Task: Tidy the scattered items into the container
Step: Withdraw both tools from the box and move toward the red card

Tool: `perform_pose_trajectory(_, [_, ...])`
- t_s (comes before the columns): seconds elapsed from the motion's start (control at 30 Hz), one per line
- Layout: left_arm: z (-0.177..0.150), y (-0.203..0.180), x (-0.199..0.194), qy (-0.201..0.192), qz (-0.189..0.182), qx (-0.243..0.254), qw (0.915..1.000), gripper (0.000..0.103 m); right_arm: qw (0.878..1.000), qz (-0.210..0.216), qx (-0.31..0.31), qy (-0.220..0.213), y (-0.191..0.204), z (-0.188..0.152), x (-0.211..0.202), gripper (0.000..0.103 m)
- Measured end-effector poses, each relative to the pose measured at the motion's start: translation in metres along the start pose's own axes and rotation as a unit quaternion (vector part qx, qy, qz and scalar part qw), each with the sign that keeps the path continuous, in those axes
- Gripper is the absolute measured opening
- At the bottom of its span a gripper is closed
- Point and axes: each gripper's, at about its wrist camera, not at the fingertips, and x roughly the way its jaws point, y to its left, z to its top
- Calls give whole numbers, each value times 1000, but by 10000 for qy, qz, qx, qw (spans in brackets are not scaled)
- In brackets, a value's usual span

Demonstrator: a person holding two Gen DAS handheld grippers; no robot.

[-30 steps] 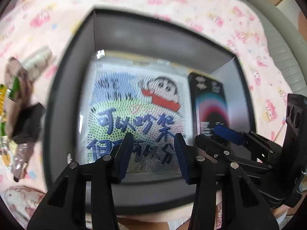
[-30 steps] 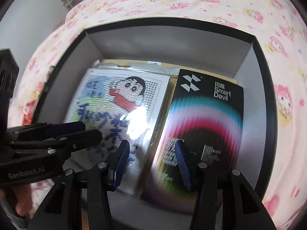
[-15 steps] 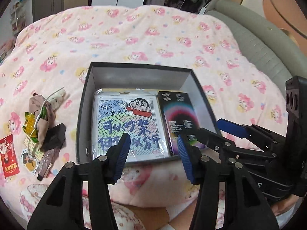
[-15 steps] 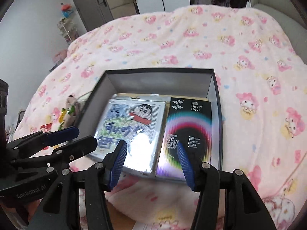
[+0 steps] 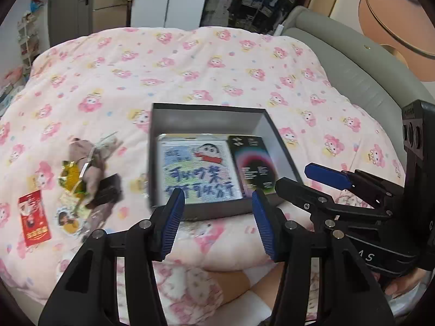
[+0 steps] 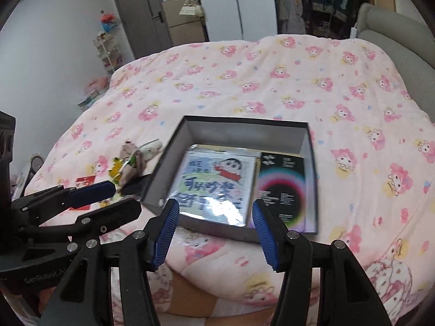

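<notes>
With both the left hand-held gripper [image 5: 216, 218] and the right hand-held gripper [image 6: 214, 229] spread apart, empty, near the box [image 5: 214, 213] on the bed [image 5: 190, 62], the next pick looks due: reaching left to the scattered trinkets [image 5: 81, 176].

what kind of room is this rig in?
Most likely a home bedroom. The box sits on a bed covered by a pink cartoon-print quilt, with a padded grey headboard along one side and wardrobe doors plus hanging clothes at the far wall.
</notes>
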Motion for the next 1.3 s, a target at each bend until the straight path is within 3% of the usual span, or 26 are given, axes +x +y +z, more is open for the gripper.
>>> perform_pose_trajectory(0.37, [-44,93,-49,-189,333,-841,9957,52,9945,649,-796,206,100,-4,24,52])
perform_pose_trajectory(0.57, [-74,158,-58,-250,595,-1555,9857,52,9849,1000,-1307,530,162,-4,61,52])
perform_pose_trajectory(0.77, [-93,206,-60,-247,809,-1970,9768,52,9717,1431,-1562,1042,209,-8,105,52])
perform_pose_trajectory(1.1, [-123,290,-57,-312,1080,-2969,9483,52,9399,1858,-2198,1838,290,-1,174,51])
perform_pose_trajectory(1.3, [-138,345,-45,-275,1666,-3465,9227,52,9257,2311,-1678,2479,313,-5,217,51])
